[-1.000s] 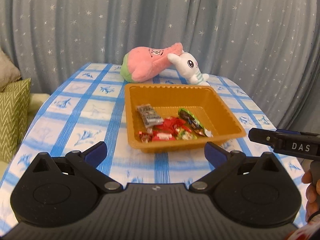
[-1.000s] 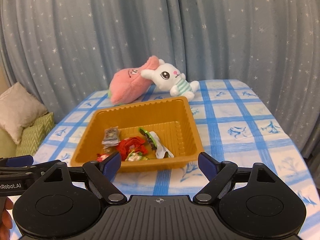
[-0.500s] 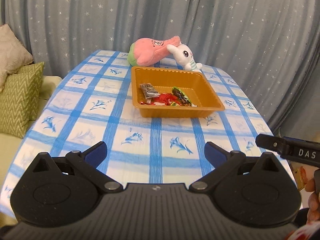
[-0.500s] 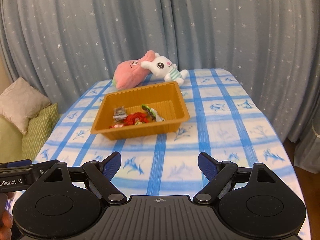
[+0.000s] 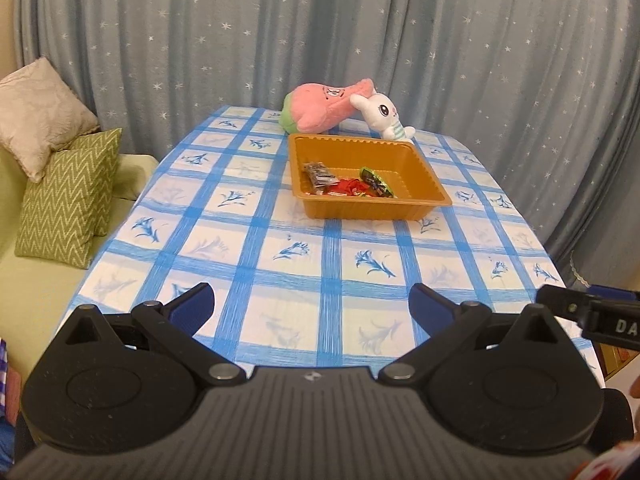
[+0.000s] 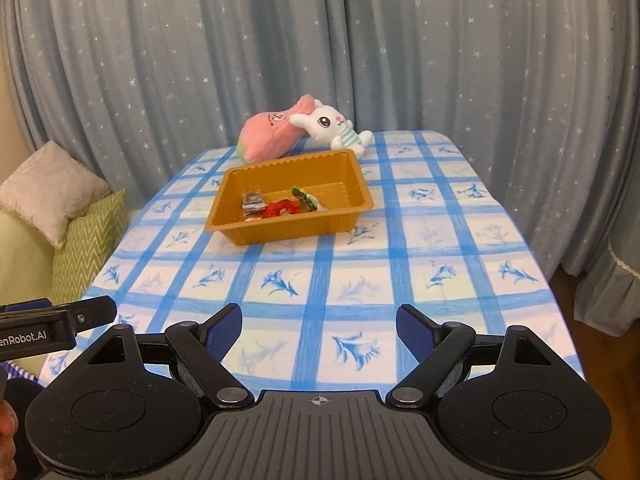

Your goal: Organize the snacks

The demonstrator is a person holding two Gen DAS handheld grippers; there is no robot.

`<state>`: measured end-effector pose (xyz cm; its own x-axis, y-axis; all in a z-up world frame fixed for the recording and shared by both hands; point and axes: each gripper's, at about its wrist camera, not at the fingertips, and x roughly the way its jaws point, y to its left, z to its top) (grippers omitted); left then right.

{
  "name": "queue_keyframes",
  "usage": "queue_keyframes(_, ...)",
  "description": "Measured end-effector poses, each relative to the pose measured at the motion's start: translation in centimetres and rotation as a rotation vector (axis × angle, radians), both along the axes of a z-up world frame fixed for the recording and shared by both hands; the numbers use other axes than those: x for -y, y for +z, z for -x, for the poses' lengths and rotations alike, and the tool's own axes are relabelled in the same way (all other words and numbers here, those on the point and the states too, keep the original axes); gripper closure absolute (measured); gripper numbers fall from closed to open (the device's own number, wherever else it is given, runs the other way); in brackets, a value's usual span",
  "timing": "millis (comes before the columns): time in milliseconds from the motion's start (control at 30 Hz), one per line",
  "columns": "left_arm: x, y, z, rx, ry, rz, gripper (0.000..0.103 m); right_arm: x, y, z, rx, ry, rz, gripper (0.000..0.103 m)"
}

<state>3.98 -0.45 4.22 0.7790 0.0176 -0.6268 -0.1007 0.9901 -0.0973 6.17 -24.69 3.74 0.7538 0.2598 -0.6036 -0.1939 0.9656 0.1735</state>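
Note:
An orange tray [image 5: 424, 178] stands on the far half of the blue-checked table; it also shows in the right wrist view [image 6: 352, 176]. Inside it lie several wrapped snacks: a grey packet [image 5: 319, 173], red wrappers [image 5: 350, 188] and a green packet [image 5: 374, 179], seen also in the right wrist view [image 6: 280, 208]. My left gripper [image 5: 311, 308] is open and empty over the table's near edge. My right gripper [image 6: 319, 326] is open and empty, also at the near edge, beside the left one [image 6: 52, 322].
A pink plush [image 5: 320, 108] and a white rabbit plush [image 5: 382, 114] lie behind the tray. The blue-checked tablecloth [image 5: 280, 248] covers the table. A sofa with green [image 5: 68, 196] and beige cushions [image 5: 40, 112] stands at the left. Starry curtains hang behind.
Both grippers have pulled back from the tray toward the table's near edge, so the tray looks smaller and farther. Both stay open and empty.

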Motion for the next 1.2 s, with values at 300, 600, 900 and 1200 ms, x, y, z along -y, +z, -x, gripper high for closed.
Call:
queue_keyframes(300,1.1,1.0,2.1,0.012,-0.018,-0.012,0.0,0.5,1.0,3.0,-0.001,0.006,0.051,0.019)
queue_keyframes(600,2.0,2.0,2.8,0.027,-0.039,-0.015,0.0,0.9,1.9,4.1,0.021,0.001,0.045,0.019)
queue_keyframes(900,2.2,2.4,2.9,0.034,-0.046,-0.013,0.0,1.1,2.3,4.2,0.027,0.001,0.046,0.019)
queue_keyframes(1200,2.3,2.3,2.8,0.032,-0.049,-0.011,0.0,1.0,2.4,4.3,0.026,0.002,0.046,0.019)
